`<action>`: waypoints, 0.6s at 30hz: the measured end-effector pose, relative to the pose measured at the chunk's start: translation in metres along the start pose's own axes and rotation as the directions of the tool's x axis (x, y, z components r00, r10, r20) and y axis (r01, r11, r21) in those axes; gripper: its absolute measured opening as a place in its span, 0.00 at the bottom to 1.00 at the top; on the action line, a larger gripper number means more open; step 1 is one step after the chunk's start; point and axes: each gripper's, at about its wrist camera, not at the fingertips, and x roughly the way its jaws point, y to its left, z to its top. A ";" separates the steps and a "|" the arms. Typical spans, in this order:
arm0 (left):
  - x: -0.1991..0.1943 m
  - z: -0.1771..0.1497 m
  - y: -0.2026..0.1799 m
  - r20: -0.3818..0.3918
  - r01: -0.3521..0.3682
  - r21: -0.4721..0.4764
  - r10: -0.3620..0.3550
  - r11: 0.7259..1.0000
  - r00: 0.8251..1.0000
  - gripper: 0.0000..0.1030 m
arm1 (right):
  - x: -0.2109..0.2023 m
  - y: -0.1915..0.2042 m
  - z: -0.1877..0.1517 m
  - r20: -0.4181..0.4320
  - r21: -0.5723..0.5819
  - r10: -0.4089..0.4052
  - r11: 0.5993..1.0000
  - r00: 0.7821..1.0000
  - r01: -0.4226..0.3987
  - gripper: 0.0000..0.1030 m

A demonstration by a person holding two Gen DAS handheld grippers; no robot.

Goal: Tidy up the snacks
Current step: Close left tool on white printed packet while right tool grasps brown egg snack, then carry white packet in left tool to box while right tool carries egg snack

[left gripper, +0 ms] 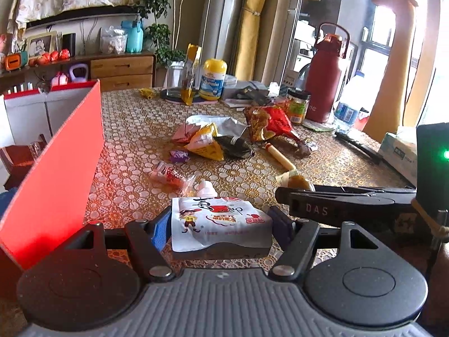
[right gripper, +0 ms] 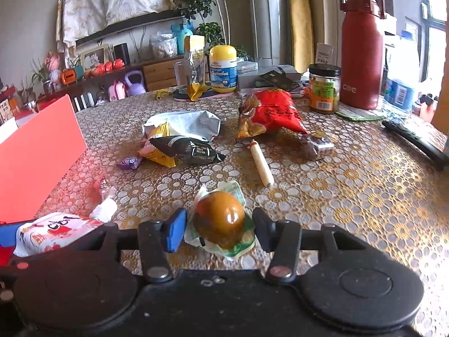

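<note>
Jelly pouch (left gripper: 221, 224) on table (left gripper: 140, 129), box (left gripper: 56, 168) left, egg pack (right gripper: 220, 221) right, snack pile (left gripper: 213, 137) behind.

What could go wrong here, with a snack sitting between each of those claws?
The left gripper pinches the soft jelly pouch; a hard squeeze might burst it, or its cap could catch on the red box. The right gripper brackets the braised egg, whose round, slick wrapper might slip out as the fingers close.

Red box (left gripper: 56, 151); white-red jelly pouch (left gripper: 221, 221); gold-white floral tablecloth (right gripper: 350, 196).
</note>
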 end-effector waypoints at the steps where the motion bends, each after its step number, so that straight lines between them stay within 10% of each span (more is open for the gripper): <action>1: -0.004 0.001 0.000 0.008 0.001 0.000 -0.001 1.000 1.000 0.69 | -0.004 0.000 -0.001 0.002 0.006 0.002 1.000 1.000 -0.002 0.48; 18: -0.066 0.011 0.011 0.127 -0.020 -0.018 0.022 1.000 0.992 0.66 | -0.067 0.027 0.006 0.092 -0.018 0.037 0.999 0.995 -0.035 0.48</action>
